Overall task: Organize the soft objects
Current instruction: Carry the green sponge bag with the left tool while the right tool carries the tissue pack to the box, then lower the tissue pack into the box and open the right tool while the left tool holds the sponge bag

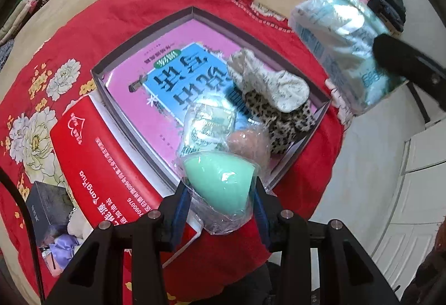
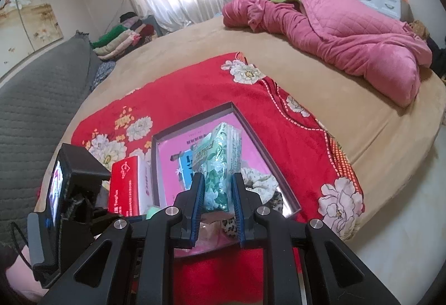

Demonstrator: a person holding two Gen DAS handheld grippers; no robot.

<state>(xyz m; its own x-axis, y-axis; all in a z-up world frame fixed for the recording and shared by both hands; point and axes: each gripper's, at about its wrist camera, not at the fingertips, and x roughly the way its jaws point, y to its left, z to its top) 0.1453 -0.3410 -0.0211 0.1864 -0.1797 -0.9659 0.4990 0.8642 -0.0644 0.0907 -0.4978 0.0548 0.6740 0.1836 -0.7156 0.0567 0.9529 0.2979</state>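
Observation:
My left gripper (image 1: 221, 190) is shut on a clear plastic bag of makeup sponges (image 1: 223, 162), one green and one beige, held over the near edge of the grey shallow box (image 1: 139, 37). My right gripper (image 2: 217, 187) is shut on a green tissue pack (image 2: 218, 162), held above the same box (image 2: 267, 143); the pack also shows in the left wrist view (image 1: 340, 51) at upper right. In the box lie a pink-and-blue book (image 1: 172, 81), a floral cloth (image 1: 267, 81) and a leopard-print cloth (image 1: 281, 118).
A red tissue box (image 1: 103, 162) lies left of the grey box on the red floral blanket (image 2: 195, 87). A dark box with small items (image 1: 53, 210) sits at lower left. A pink quilt (image 2: 334, 26) lies at the bed's far side.

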